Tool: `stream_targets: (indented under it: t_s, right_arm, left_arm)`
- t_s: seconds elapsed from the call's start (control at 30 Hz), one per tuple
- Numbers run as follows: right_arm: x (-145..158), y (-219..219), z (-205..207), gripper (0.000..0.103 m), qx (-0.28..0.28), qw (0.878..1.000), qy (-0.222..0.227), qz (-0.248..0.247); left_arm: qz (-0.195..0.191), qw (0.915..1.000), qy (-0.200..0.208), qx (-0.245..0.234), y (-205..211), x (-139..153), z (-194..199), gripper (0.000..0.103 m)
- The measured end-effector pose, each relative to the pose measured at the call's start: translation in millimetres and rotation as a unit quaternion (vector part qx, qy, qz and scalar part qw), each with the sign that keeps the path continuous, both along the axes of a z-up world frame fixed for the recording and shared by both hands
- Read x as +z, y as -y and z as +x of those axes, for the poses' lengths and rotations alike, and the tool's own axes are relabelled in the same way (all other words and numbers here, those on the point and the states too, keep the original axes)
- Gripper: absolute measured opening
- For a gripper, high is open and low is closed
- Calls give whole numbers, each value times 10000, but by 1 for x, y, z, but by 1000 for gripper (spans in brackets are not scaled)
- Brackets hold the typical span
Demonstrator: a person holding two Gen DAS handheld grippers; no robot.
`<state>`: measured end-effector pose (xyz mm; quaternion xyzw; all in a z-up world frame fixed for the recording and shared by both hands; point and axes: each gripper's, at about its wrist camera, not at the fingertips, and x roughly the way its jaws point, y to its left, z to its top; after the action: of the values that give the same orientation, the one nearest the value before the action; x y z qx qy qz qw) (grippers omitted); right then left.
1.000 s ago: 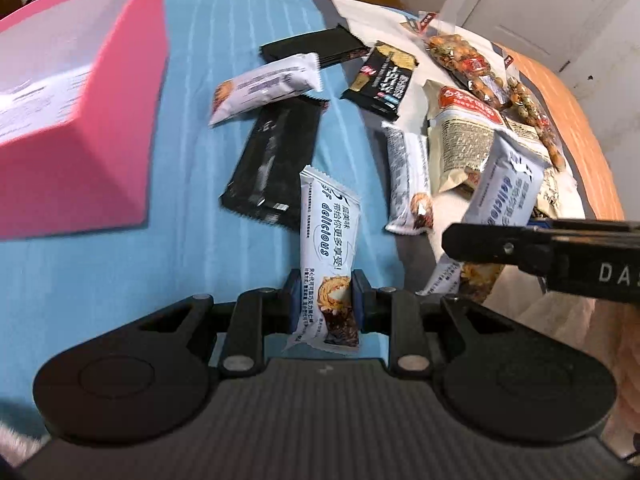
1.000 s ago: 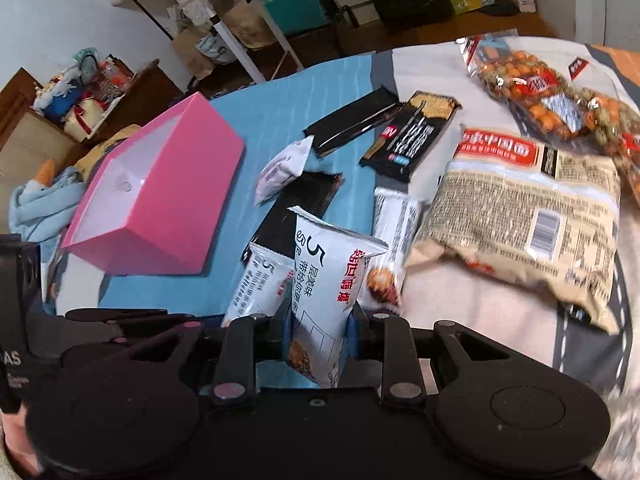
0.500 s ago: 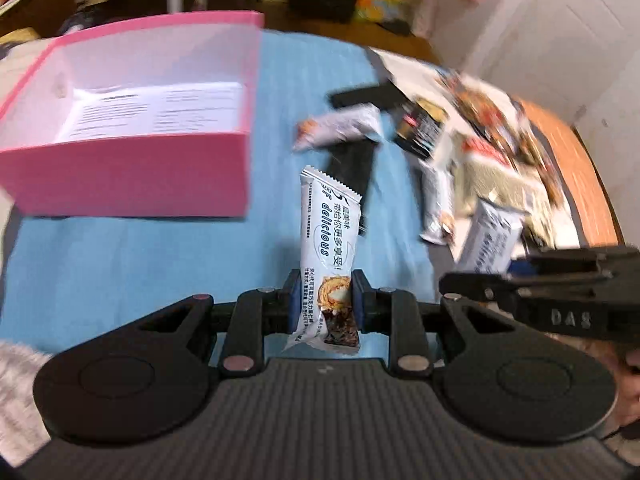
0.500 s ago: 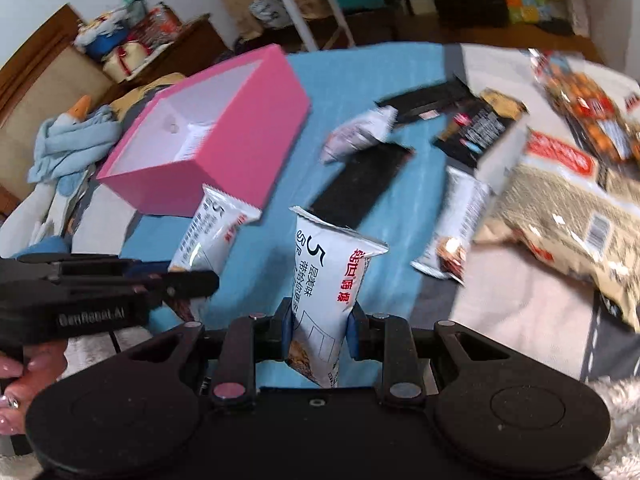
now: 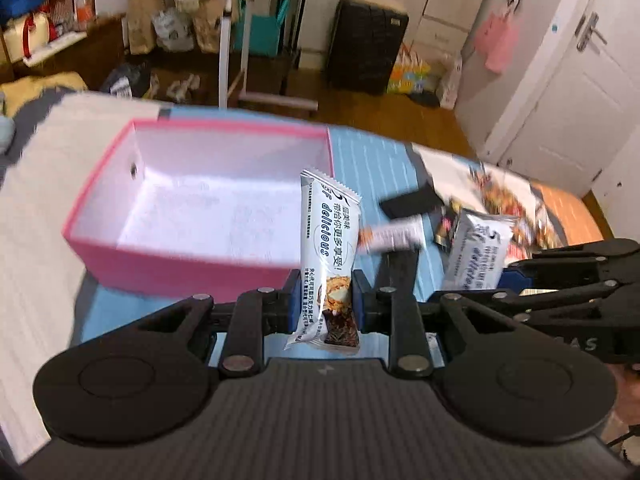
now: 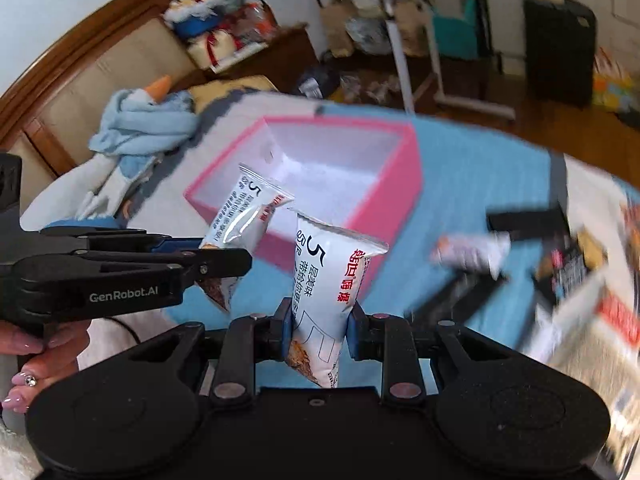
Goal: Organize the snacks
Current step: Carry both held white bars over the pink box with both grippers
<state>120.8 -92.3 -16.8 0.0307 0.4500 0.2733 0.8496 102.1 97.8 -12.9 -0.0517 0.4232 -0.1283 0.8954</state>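
The left gripper [image 5: 326, 306] is raised and held roughly level, its 2 blue-padded fingers [image 5: 291, 300] pressed against the lower part of an upright white snack bar [image 5: 329, 240]. The right gripper [image 6: 318, 326] is beside it at about the same height, its 2 fingers clamped on a second white snack bar [image 6: 326, 300]. The person's left hand [image 6: 28, 364] wraps the left gripper's handle from below.

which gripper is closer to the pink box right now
Left. The left gripper holds its snack bar at the pink box front wall; the right gripper sits further back, blue cover between them.
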Motion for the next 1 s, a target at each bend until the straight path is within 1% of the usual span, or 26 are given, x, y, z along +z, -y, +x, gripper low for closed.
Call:
stream_targets:
  t_s: [0.07, 0.13, 0.2, 0.23, 0.3, 0.37, 0.4, 0.5, 0.63, 0.7, 0.83, 0.9, 1.0]
  right_arm:
    - [4, -5, 17, 31, 140, 9997, 162, -100]
    - [2, -7, 39, 31, 163, 9997, 141, -133]
    - [-4, -9, 63, 31, 185, 9998, 78, 0]
    - [-8, -10, 74, 31, 186, 9998, 24, 70]
    - [-14, -17, 91, 31, 219, 9997, -28, 120]
    - [-23, -29, 109, 31, 312, 9995, -10, 83]
    - [-26, -36, 114, 31, 363, 9993, 40, 21]
    - [-38, -55, 127, 31, 477, 9976, 404, -305]
    - [-58, -72, 135, 31, 667, 9961, 464, -355]
    - [-68, -81, 141, 31, 770, 9948, 448, -489]
    - [-87, -93, 162, 30, 693, 9956, 258, -578]
    - [-92, -99, 168, 30, 629, 9953, 299, -674]
    - [-98, -106, 170, 30, 581, 9931, 447, -920]
  left_arm:
    - [24, 10000, 1, 16, -5, 7, 17, 24]
    - [185, 9998, -75, 31, -9, 8, 34, 24]
    - [168, 9997, -124, 113, -16, 6, 52, 24]
    - [67, 9997, -187, 169, -21, 3, 63, 24]
    - [-255, 9989, -289, 267, -32, -6, 89, 24]
    - [-383, 9979, -355, 392, -38, -16, 111, 24]
    - [-431, 9971, -368, 503, -43, -23, 125, 24]
    - [-614, 9950, -374, 687, -55, -45, 149, 24]
    - [-743, 9937, -448, 716, -71, -73, 162, 24]
    - [-778, 9931, -505, 718, -74, -84, 166, 24]
    - [-914, 9912, -622, 723, -75, -98, 179, 24]
    - [-1026, 9890, -766, 743, -74, -108, 184, 24]
    - [-934, 9892, -778, 825, -69, -117, 190, 24]
